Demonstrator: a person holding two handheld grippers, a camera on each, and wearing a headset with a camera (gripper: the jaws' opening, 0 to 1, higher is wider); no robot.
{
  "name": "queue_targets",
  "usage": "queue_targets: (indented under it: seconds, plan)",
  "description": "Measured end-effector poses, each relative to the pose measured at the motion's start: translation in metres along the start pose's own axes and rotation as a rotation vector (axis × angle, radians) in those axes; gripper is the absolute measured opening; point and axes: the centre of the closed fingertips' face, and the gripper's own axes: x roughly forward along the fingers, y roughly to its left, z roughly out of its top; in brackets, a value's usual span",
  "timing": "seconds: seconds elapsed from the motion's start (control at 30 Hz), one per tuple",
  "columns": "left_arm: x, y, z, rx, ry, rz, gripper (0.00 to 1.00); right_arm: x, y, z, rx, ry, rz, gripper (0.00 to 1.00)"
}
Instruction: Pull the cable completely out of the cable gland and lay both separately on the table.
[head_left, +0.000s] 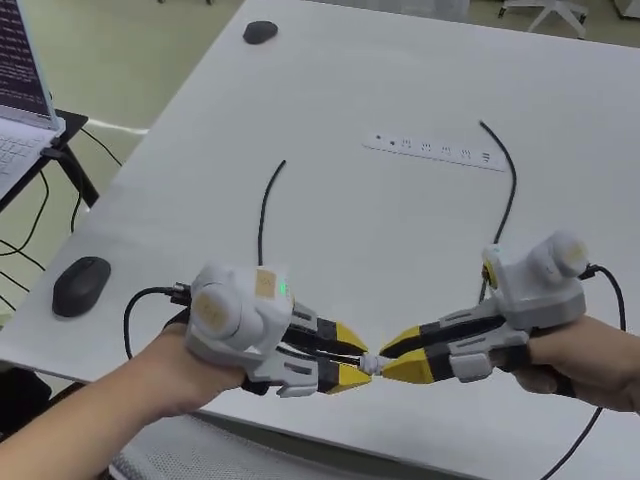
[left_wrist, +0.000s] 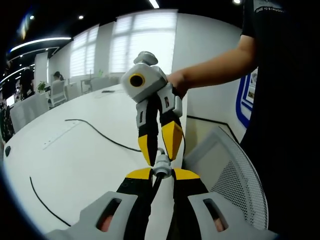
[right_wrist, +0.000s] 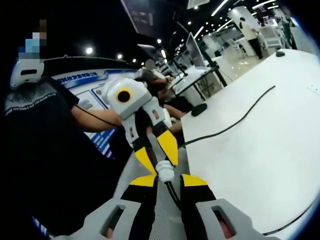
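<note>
Gland (head_left: 371, 364) between left tongs (head_left: 357, 362) and right tongs (head_left: 386, 362) near table (head_left: 400, 230) edge.

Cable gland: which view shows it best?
Right gripper view: the cable gland sits close, side-on, with the cable leaving it. Left gripper view shows it end-on between yellow fingers. Head view shows a small white piece between the left gripper and right gripper.

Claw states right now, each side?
Left claw: closed on the cable, right at the cable gland.
Right claw: closed on the cable gland; exact contact hard to tell.
</note>
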Motion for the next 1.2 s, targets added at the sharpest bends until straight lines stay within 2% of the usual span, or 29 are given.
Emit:
queue_targets:
  seconds: [0.07,0.3,0.4,0.53,0.6,0.63,0.8,0.9,0.97,1.0,1.07,1.1,1.2]
  plan:
    - [0.0005,-0.0003,0.0003,-0.007,0.002,-0.004,0.15,0.0001,0.001,0.0005,0.021,-0.01,0.025,0.11]
    - [0.0027,0.0009,0.0004,-0.02,0.006,-0.006,0.14,-0.0021,-0.0015,-0.0012,0.044,-0.027,0.046,0.09]
    - [0.0043,0.0012,-0.0001,-0.028,0.009,-0.013,0.14,-0.0023,0.0011,-0.0018,0.0,-0.022,0.042,0.08]
    - [0.0048,0.0038,-0.0005,-0.055,0.008,-0.013,0.14,-0.0021,0.0003,-0.0001,-0.126,0.007,-0.008,0.07]
    - [0.0032,0.0045,0.0004,-0.133,0.002,-0.017,0.14,-0.0018,0.0021,0.0023,-0.18,0.011,-0.031,0.07]
    - [0.0023,0.0068,0.001,-0.111,-0.002,-0.015,0.14,-0.0019,0.0024,0.0035,-0.214,0.013,-0.043,0.06]
    - [0.0017,0.0058,0.0004,-0.136,-0.006,-0.019,0.14,-0.0006,0.001,0.003,-0.345,0.05,-0.11,0.06]
    - [0.001,0.0059,-0.0022,-0.153,0.002,-0.016,0.15,0.0015,-0.0013,0.0014,-0.492,0.063,-0.17,0.07]
    - [0.0003,0.0056,-0.0035,-0.172,0.003,-0.021,0.15,0.0025,-0.0002,-0.0001,-0.529,0.078,-0.194,0.07]
    - [0.0001,0.0051,-0.0034,-0.171,0.004,-0.021,0.15,0.0031,0.0003,-0.0004,-0.57,0.09,-0.216,0.07]
    - [-0.0011,0.0042,-0.0028,-0.186,0.005,-0.026,0.15,0.0044,0.0021,0.0001,-0.692,0.117,-0.244,0.07]
    - [-0.0016,0.0029,-0.0034,-0.212,0.006,-0.034,0.15,0.005,0.0025,-0.0021,-0.689,0.128,-0.253,0.07]
    - [-0.0029,0.0053,-0.0055,-0.243,0.0,-0.036,0.15,0.0069,0.0016,-0.0023,-0.759,0.16,-0.309,0.07]
